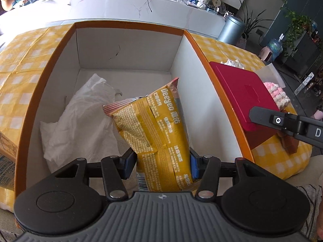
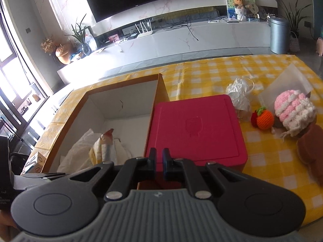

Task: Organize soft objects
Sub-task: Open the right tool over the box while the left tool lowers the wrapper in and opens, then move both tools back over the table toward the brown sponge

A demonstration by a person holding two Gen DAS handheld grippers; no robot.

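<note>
The left gripper [image 1: 162, 161] held a yellow snack bag [image 1: 157, 137] between its blue pads, one pad pressed to each side of the crinkled foil pouch. The bag was printed with dense white lettering, and its crimped, striped top edge leaned over toward the box's right wall. It hung inside the open cardboard box [image 1: 129, 46], orange on its outer faces and rim, plain white inside, with a thin dark scuff on the far wall. On the box floor to the bag's left lay a rumpled white plastic bag [image 1: 80, 121], thin and creased.

The right gripper [image 2: 159, 161] had its two dark fingers drawn nearly together with nothing between them, poised over the near edge of a flat red lid [image 2: 195, 129] (square, matte, with a faint embossed crest at its centre). The lid sat just beside the box's right wall.

On the yellow-and-white checked tablecloth [image 2: 268, 153] to the right lay a crumpled clear wrapper [image 2: 240, 94], a small crocheted orange fruit [image 2: 264, 119] with a green top, and a chunky pink-and-white knitted piece [image 2: 294, 115] touching a brown soft item [image 2: 310, 147] whose shape could not be made out.
</note>
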